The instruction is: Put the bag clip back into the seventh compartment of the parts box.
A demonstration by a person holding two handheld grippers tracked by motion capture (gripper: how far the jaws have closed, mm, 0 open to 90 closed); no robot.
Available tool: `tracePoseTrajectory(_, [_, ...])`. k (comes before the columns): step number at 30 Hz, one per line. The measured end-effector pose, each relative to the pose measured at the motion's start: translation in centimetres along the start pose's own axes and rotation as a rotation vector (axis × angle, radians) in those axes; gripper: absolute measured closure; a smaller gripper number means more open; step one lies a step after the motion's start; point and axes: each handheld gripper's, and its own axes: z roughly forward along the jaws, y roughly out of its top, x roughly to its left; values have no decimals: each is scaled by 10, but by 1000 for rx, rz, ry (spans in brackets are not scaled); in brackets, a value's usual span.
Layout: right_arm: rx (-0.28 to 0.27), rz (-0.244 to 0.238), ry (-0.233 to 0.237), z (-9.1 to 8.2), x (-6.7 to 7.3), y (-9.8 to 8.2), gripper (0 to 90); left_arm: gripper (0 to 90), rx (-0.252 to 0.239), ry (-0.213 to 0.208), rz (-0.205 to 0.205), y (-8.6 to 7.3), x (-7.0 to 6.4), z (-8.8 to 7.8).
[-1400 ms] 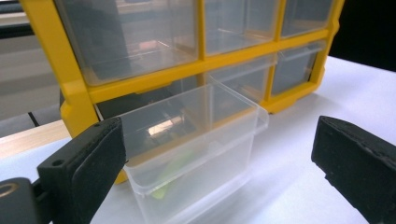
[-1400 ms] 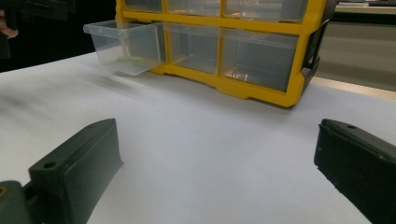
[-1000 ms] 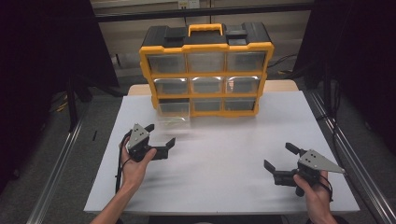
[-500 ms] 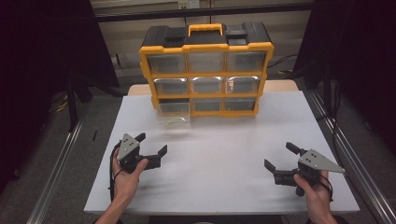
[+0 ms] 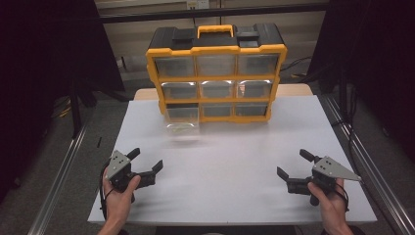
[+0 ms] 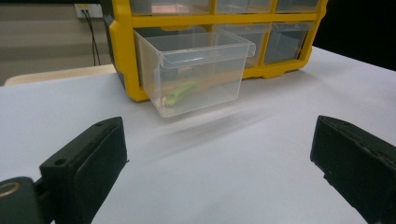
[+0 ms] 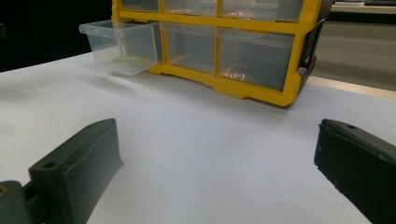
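Currently, both grippers rest low over the white table (image 5: pixel 230 161), each held in one hand, jaws spread wide with nothing between them.

Left gripper (image 5: pixel 146 163): sits near the table's front-left corner. Its jaws stand well apart and empty. Ahead of it, well apart, is the pulled-out clear drawer (image 6: pixel 198 70), which projects from the bottom-left bay of the yellow organizer (image 5: pixel 216 73). A small green item (image 6: pixel 181 92) lies on the drawer floor; its exact kind cannot be told.

Right gripper (image 5: pixel 291 166): sits near the front-right corner, well apart from the left gripper. Its jaws are likewise spread and empty. From this gripper, the organizer stands ahead across bare table, and the open drawer (image 7: pixel 122 45) lies ahead and to the left, farther off than the closed bottom drawers.

All other organizer drawers appear pushed in. A black-and-yellow carry handle (image 5: pixel 215 32) tops the organizer.
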Motion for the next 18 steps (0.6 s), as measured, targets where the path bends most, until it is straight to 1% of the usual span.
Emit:
tracePoseTrajectory(1, [1,1,-1,0,0,0,1,35,5,1,16,-1,-1,-2])
tracePoseTrajectory(2, [1,-1,-2,0,0,0,1,35,8,2,23,-3,-3,-4])
tracePoseTrajectory(4, [1,4,-5,0,0,0,1,35,9,2,8,-5,-4,-7])
tracePoseTrajectory(5, [-1,3,-6,0,0,0,1,35,10,8,7,-6,-4,-10])
tracePoseTrajectory(6, [-1,2,-5,0,0,0,1,35,1,10,-2,-8,-4,-12])
tracePoseTrajectory(7, [-1,2,-5,0,0,0,1,35,4,22,-3,-8,-4,-13])
tracePoseTrajectory(8, [1,4,-6,0,0,0,1,36,0,14,-6,-10,-3,-14])
tracePoseTrajectory(9, [2,3,-3,0,0,0,1,36,3,20,-7,-11,-2,-14])
tracePoseTrajectory(11, [4,2,2,1,-1,0,1,36,13,8,-16,-11,0,-10])
tracePoseTrajectory(12, [9,1,1,1,-1,-1,1,37,6,4,-36,-11,0,-8])
tracePoseTrajectory(14, [11,9,-2,2,-1,-1,1,38,10,3,-37,-10,0,-7])
tracePoseTrajectory(15, [11,7,-2,3,-2,-1,1,37,18,-9,-25,-11,0,-6])
tracePoseTrajectory(16, [14,8,-1,3,-2,-1,1,37,25,-16,-25,-11,-1,-5])
tracePoseTrajectory(17, [13,6,1,2,-2,-1,2,37,30,-17,-18,-11,-1,-5])
tracePoseTrajectory(18, [12,6,0,2,-1,-1,1,37,34,-22,-25,-11,-2,-5])
